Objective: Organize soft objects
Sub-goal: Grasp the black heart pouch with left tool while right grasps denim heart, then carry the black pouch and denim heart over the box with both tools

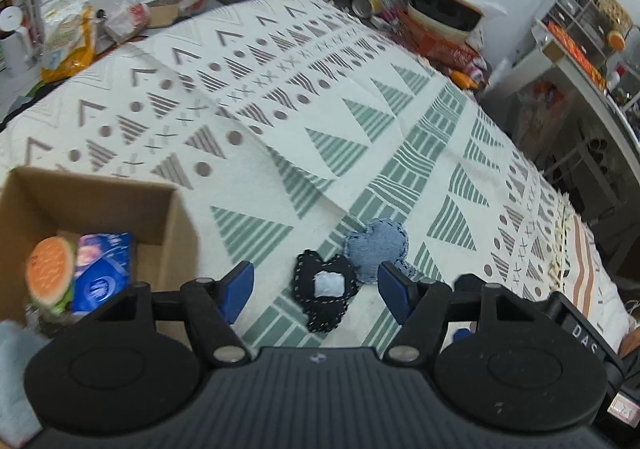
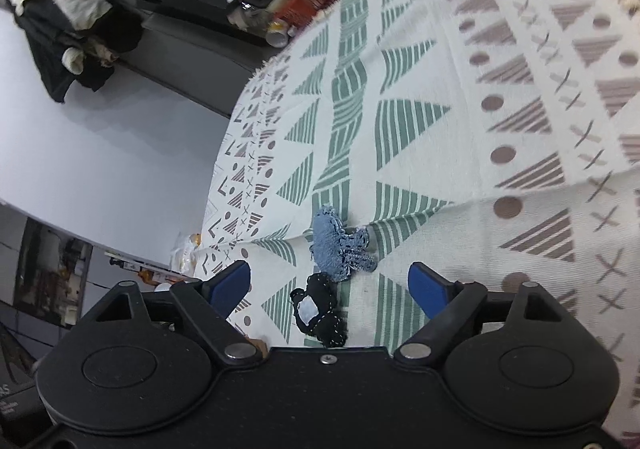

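Two soft fabric pieces lie side by side on the patterned bedspread (image 1: 280, 97): a black stitched one with a pale square patch (image 1: 325, 294) and a light blue denim one (image 1: 376, 249) just beyond it to the right. My left gripper (image 1: 316, 291) is open and hovers over the black piece, its blue pads on either side, holding nothing. In the right wrist view the denim piece (image 2: 340, 245) and the black piece (image 2: 320, 313) lie between the spread blue fingers of my right gripper (image 2: 330, 287), which is open and empty.
An open cardboard box (image 1: 176, 217) stands at the left on the bed, holding a plush burger (image 1: 52, 275) and a blue packet (image 1: 104, 269). Clutter lines the bed's far edge, with stacked bowls (image 1: 444, 9) and a shelf (image 1: 580, 33) at right. A fold (image 1: 304, 177) crosses the bedspread.
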### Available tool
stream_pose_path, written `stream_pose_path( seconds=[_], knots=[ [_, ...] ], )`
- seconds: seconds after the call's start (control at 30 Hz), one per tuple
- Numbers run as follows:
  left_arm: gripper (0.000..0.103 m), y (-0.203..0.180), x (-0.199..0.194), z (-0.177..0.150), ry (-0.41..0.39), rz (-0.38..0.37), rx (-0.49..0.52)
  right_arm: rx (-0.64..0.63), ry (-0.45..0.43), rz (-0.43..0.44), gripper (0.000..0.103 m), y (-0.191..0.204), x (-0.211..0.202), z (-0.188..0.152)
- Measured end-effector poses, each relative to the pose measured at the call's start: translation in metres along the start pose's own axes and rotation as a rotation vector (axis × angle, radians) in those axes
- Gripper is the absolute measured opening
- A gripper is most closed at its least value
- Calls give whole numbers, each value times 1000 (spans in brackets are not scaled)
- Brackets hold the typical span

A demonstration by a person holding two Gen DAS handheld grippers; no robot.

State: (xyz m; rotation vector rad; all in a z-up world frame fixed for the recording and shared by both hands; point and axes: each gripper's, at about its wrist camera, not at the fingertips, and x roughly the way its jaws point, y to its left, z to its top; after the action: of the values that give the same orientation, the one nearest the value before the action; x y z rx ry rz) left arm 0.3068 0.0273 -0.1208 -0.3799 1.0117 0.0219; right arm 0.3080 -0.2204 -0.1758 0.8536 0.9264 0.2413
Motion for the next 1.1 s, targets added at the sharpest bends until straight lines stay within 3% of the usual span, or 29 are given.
stream_pose_path(
  seconds=[0.2, 0.3, 0.5, 0.57, 0.63, 0.73, 1.1],
  knots=[
    [66, -3, 48, 7, 87, 8, -10, 97, 47, 25, 72, -17, 29, 5],
    [66, -2, 69, 6, 136, 11, -23, 125, 57, 13, 72, -25, 41, 6],
    [61, 6, 102, 2, 222, 24, -89, 187, 72, 90, 71, -33, 63, 8],
    [58, 6, 105, 4, 221, 32, -92, 204, 80, 115, 59, -35, 72, 9],
    [42, 4, 106, 7, 217, 37, -79, 232, 105, 118, 30, -40, 82, 8],
    [34, 2, 107, 9, 222, 30, -82, 283, 121, 145, 18, -51, 87, 7],
    [32, -1, 69, 6, 169, 7, -110, 178, 73, 109, 16, -28, 51, 11]
  ],
)
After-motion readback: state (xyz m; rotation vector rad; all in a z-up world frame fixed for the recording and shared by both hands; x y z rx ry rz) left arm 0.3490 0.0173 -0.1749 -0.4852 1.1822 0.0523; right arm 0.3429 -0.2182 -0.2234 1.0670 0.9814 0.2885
